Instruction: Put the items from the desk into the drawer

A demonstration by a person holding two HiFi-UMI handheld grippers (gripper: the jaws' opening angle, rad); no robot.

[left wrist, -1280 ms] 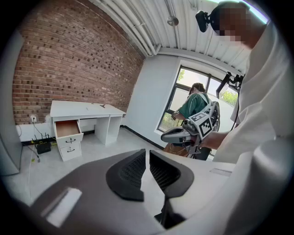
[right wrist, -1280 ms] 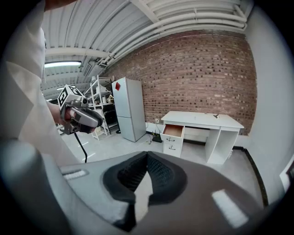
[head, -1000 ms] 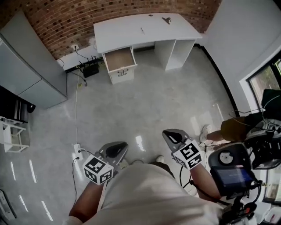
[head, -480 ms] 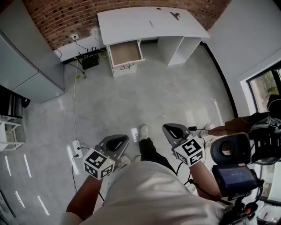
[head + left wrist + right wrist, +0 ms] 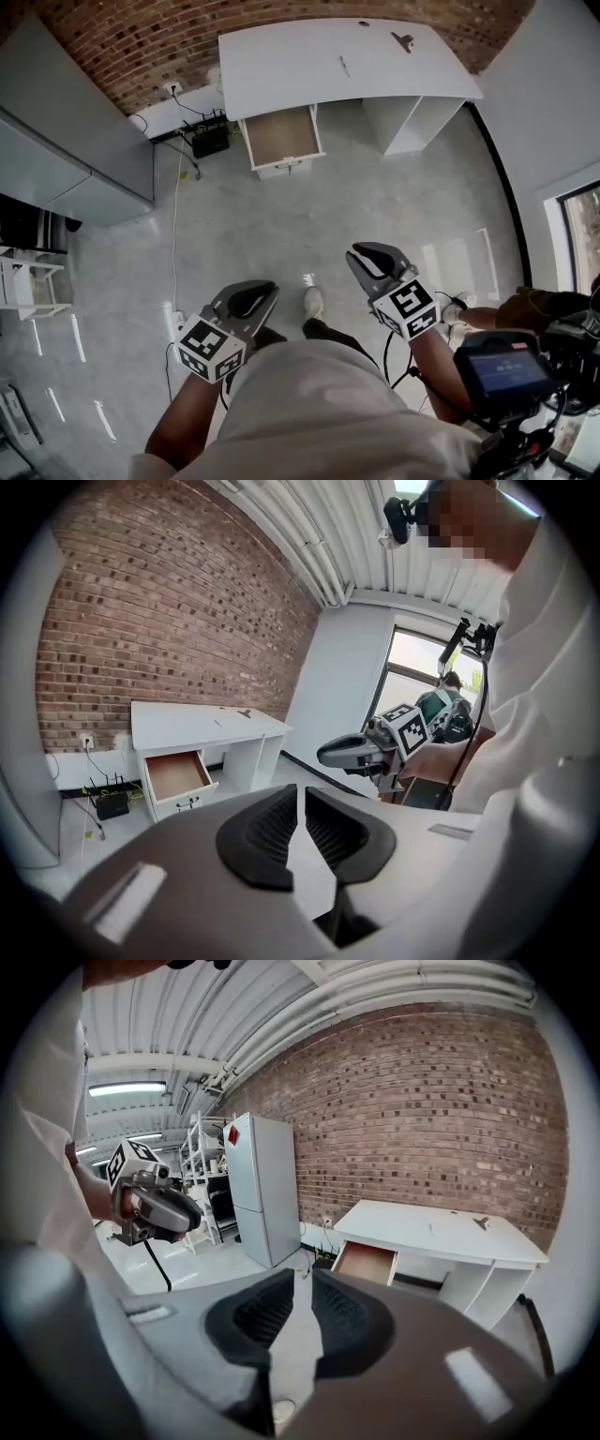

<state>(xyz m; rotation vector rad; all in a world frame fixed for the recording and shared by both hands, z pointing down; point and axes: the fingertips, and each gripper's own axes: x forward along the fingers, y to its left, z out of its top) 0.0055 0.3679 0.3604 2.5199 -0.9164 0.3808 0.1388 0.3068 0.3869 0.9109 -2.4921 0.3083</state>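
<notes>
Two small things lie on your white desk [image 5: 281, 70] in the head view, a dark piece [image 5: 403, 40] near its far right end and a thin pale sliver [image 5: 343, 65] at mid-top; what they are is too small to tell. Below the desk's left part the drawer [image 5: 281, 139] stands pulled out, its brown bottom bare. You hold the left gripper [image 5: 246, 302] and right gripper [image 5: 375, 264] low before your body, well apart from the desk, over grey polished floor [image 5: 309, 216]. In the left gripper view the left gripper [image 5: 301, 799] has its dark ribbed pads drawn together on nothing, with the brick wall [image 5: 159, 621] behind the desk. In the right gripper view the right gripper [image 5: 303, 1283] is likewise closed and empty, a tall grey cabinet [image 5: 262, 1185] standing left of the desk.
</notes>
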